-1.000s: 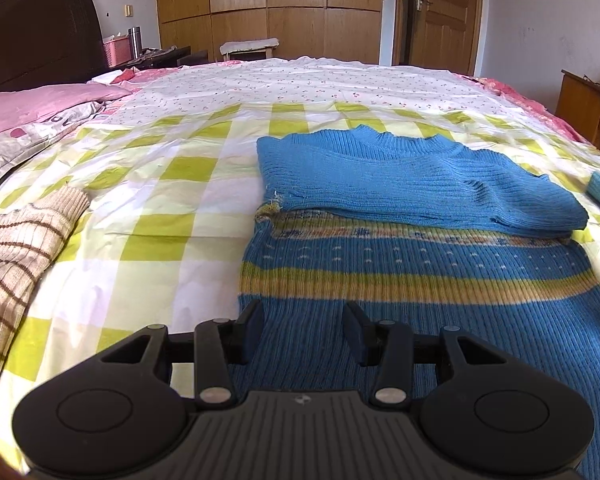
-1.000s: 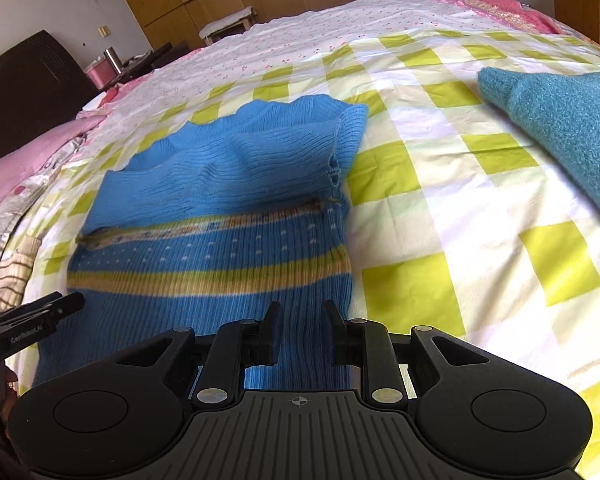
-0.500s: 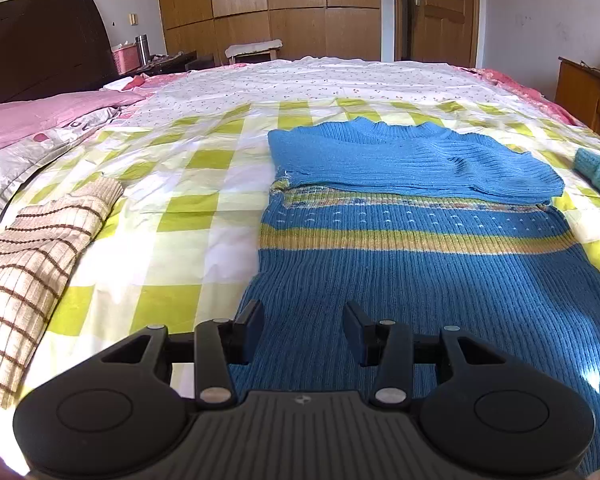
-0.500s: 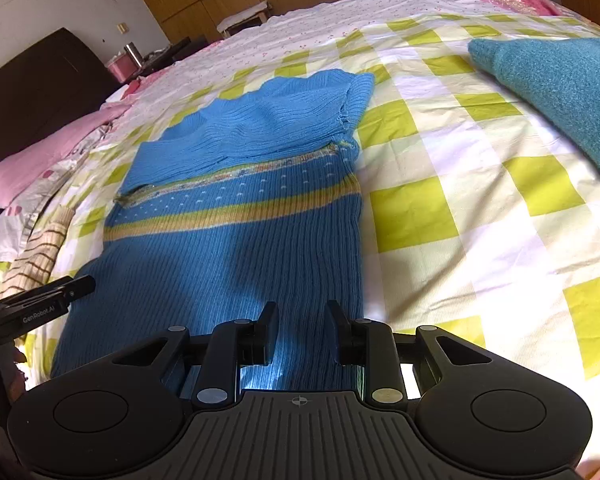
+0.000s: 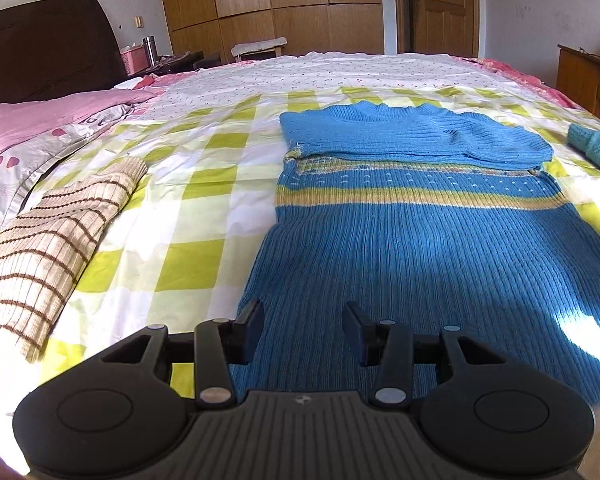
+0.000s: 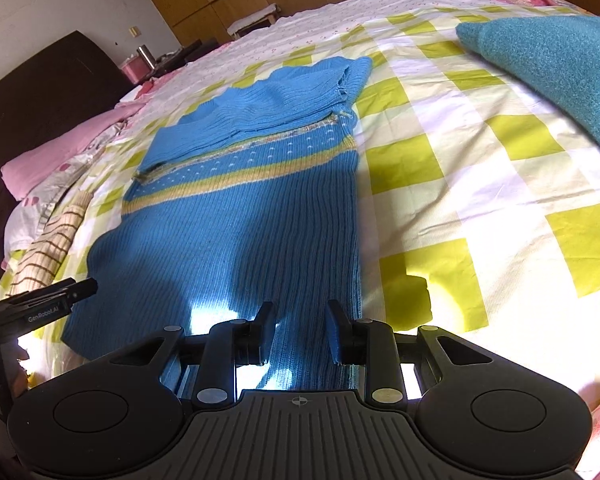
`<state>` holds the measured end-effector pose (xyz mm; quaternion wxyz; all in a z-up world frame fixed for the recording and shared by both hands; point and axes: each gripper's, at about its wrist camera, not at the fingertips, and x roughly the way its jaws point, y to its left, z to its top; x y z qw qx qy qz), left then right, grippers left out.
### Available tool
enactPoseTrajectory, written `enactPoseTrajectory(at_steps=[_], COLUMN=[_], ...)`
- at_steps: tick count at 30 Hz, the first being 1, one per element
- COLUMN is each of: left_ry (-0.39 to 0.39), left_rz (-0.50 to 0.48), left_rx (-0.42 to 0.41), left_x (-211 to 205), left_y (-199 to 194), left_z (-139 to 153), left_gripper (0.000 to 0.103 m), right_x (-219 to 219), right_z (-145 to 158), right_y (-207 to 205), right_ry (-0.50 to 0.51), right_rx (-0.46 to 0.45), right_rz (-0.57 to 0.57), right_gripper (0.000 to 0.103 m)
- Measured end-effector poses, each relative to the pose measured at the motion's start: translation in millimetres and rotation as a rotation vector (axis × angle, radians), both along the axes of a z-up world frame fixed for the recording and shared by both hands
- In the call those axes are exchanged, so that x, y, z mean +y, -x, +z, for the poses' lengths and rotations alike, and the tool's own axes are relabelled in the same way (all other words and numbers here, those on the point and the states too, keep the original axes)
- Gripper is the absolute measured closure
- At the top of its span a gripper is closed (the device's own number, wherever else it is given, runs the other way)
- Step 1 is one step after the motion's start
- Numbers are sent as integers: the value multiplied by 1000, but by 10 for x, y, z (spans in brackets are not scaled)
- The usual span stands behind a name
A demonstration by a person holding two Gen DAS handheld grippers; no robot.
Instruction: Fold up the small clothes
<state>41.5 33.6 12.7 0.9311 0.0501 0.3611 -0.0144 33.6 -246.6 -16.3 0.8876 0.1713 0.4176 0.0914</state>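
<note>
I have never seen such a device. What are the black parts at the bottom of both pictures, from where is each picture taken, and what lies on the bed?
The black parts are two hand-held grippers; a person holds one in each hand. Each carries a camera that looks forward along its two fingers, so one picture comes from the left gripper and the other from the right gripper. Both are open and hold nothing.

On the green-checked bedsheet lies a blue knitted sweater with a yellow stripe; its upper part is already folded over. Both grippers are over its near hem. Left of it lies a beige cloth with brown stripes, and to the right a teal fuzzy garment. A pink pillow lies near the dark headboard.
</note>
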Motion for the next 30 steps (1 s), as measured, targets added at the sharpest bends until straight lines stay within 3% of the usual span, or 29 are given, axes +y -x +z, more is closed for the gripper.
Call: enactPoseTrajectory(at_steps=[12, 24, 30], left_ry=[48, 136, 119], left_rz=[-9, -32, -75], left_rx=[17, 45, 58], left_x=[255, 476, 453], left_y=[97, 225, 280], left_z=[-148, -146, -124], left_gripper=[53, 52, 52], right_x=[221, 290, 244], right_z=[0, 18, 23], right_y=[-7, -52, -24], right_ry=[97, 81, 57], right_rx=[1, 6, 7], right_rz=[28, 63, 72], right_gripper=[70, 67, 67])
